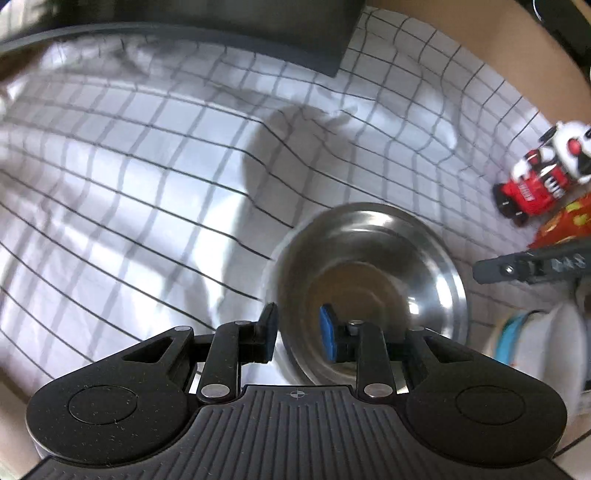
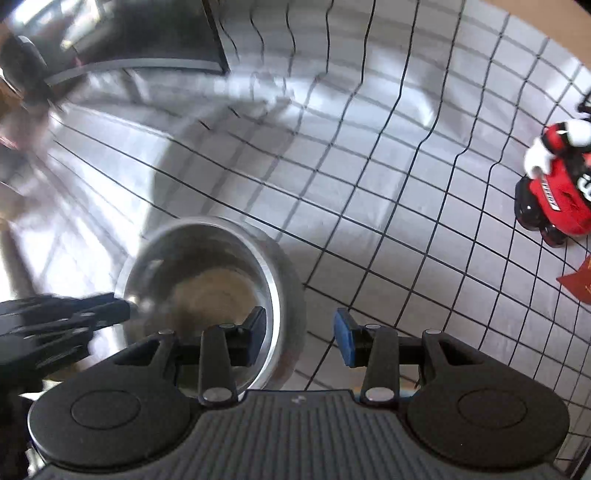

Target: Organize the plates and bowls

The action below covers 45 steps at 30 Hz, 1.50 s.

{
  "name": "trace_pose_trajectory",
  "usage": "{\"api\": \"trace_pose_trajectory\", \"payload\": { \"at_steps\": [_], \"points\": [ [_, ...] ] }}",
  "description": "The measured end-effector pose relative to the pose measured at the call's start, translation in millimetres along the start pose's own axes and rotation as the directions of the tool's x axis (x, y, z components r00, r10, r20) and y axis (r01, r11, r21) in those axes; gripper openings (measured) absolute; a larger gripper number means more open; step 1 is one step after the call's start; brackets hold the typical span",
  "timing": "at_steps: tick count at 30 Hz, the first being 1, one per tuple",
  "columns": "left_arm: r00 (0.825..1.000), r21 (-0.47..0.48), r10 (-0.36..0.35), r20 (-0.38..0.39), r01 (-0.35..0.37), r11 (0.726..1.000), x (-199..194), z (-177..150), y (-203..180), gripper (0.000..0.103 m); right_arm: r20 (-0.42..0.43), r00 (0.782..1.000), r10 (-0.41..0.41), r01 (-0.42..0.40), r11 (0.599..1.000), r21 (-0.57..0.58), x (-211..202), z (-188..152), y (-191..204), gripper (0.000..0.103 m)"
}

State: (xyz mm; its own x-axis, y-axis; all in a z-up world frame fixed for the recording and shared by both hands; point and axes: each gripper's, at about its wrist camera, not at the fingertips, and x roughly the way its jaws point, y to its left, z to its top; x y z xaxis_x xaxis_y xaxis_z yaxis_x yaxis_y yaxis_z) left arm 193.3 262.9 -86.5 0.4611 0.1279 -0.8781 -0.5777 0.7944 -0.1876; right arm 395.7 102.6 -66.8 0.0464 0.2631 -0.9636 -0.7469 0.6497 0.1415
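A steel bowl is held above the white checked cloth. My left gripper is shut on the bowl's near rim, one blue pad inside and one outside. In the right wrist view the same steel bowl sits low left. My right gripper is open, its left finger over the bowl's right rim, its right finger over the cloth. The left gripper's fingers reach the bowl's left rim there. The right gripper's finger shows at the bowl's right in the left wrist view.
A red, black and white toy car lies at the right. A red packet is near it. A white and blue dish stands at the lower right. A dark flat slab lies at the back.
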Motion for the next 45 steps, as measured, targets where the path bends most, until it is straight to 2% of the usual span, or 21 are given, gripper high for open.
{"api": "trace_pose_trajectory", "payload": {
  "at_steps": [2,4,5,7,11,13,14,16,20,23,25,27,30,32,34,37,38,39,41,43,45],
  "points": [
    [1.0,-0.003,0.016,-0.005,-0.016,1.0,5,0,7,0.03,-0.044,0.998,-0.036,0.036,0.999,0.001,16,5,4,0.04],
    [1.0,-0.035,-0.013,-0.022,0.012,0.999,8,-2,18,0.037,-0.078,0.995,-0.056,0.055,0.998,-0.006,29,8,5,0.041],
    [0.999,-0.055,-0.033,-0.036,0.031,0.998,12,-2,23,0.039,-0.094,0.994,-0.06,0.059,0.998,-0.009,36,10,8,0.041],
    [0.994,-0.09,-0.082,-0.07,0.076,0.993,18,-2,29,0.038,-0.128,0.99,-0.061,0.061,0.998,0.004,49,13,9,0.042],
    [0.972,-0.176,-0.198,-0.13,0.174,0.969,36,-4,37,0.039,-0.185,0.982,-0.04,0.047,0.998,0.033,66,16,12,0.042],
    [0.967,-0.182,-0.211,-0.144,0.183,0.966,40,-4,37,0.039,-0.212,0.977,0.005,0.009,0.998,0.065,71,16,11,0.045],
    [0.964,-0.19,-0.219,-0.15,0.19,0.963,41,-3,38,0.039,-0.216,0.976,0.011,0.005,0.997,0.075,73,16,12,0.049],
    [0.961,-0.205,-0.228,-0.159,0.194,0.959,41,-2,41,0.039,-0.21,0.978,-0.007,0.022,0.997,0.07,73,15,17,0.049],
    [0.967,-0.213,-0.193,-0.165,0.156,0.964,36,4,49,0.047,-0.213,0.976,0.039,-0.028,0.998,0.055,73,10,27,0.05],
    [0.971,-0.218,-0.169,-0.167,0.131,0.967,28,10,54,0.046,-0.206,0.975,0.087,-0.076,0.995,0.059,70,7,28,0.049],
    [0.982,-0.181,-0.13,-0.139,0.104,0.978,13,16,49,0.046,-0.146,0.986,0.077,-0.071,0.996,0.046,56,4,24,0.049],
    [0.992,-0.137,-0.104,-0.077,0.093,0.986,-9,23,36,0.046,-0.05,0.997,0.056,-0.056,0.998,0.013,29,-2,16,0.049],
    [0.982,-0.084,-0.19,-0.016,0.188,0.978,-32,32,6,0.046,0.106,0.991,0.085,-0.085,0.996,-0.005,-21,-17,-1,0.049],
    [0.959,-0.023,-0.281,-0.015,0.281,0.959,-41,35,-26,0.046,0.222,0.971,0.09,-0.087,0.996,-0.02,-58,-35,-16,0.049],
    [0.932,0.049,-0.361,-0.032,0.362,0.931,-47,33,-59,0.046,0.331,0.942,0.048,-0.037,0.999,-0.039,-89,-57,-26,0.049],
    [0.903,0.165,-0.423,-0.078,0.43,0.887,-54,22,-102,0.046,0.48,0.874,-0.074,0.088,0.996,-0.008,-121,-93,-48,0.058],
    [0.898,0.201,-0.43,-0.094,0.44,0.875,-54,17,-115,0.046,0.494,0.863,-0.104,0.109,0.994,0.019,-125,-103,-55,0.062],
    [0.898,0.231,-0.427,-0.105,0.44,0.868,-55,12,-126,0.046,0.488,0.865,-0.116,0.112,0.993,0.036,-127,-109,-62,0.062],
    [0.913,0.296,-0.393,-0.109,0.407,0.864,-53,-1,-145,0.046,0.441,0.891,-0.107,0.082,0.994,0.076,-121,-124,-84,0.062],
    [0.933,0.332,-0.345,-0.104,0.36,0.872,-48,-10,-157,0.046,0.391,0.915,-0.094,0.054,0.992,0.112,-111,-137,-99,0.061],
    [0.935,0.313,-0.338,-0.11,0.355,0.881,-37,-14,-161,0.046,0.34,0.937,-0.075,0.028,0.99,0.141,-95,-148,-110,0.056]
  ]
}}
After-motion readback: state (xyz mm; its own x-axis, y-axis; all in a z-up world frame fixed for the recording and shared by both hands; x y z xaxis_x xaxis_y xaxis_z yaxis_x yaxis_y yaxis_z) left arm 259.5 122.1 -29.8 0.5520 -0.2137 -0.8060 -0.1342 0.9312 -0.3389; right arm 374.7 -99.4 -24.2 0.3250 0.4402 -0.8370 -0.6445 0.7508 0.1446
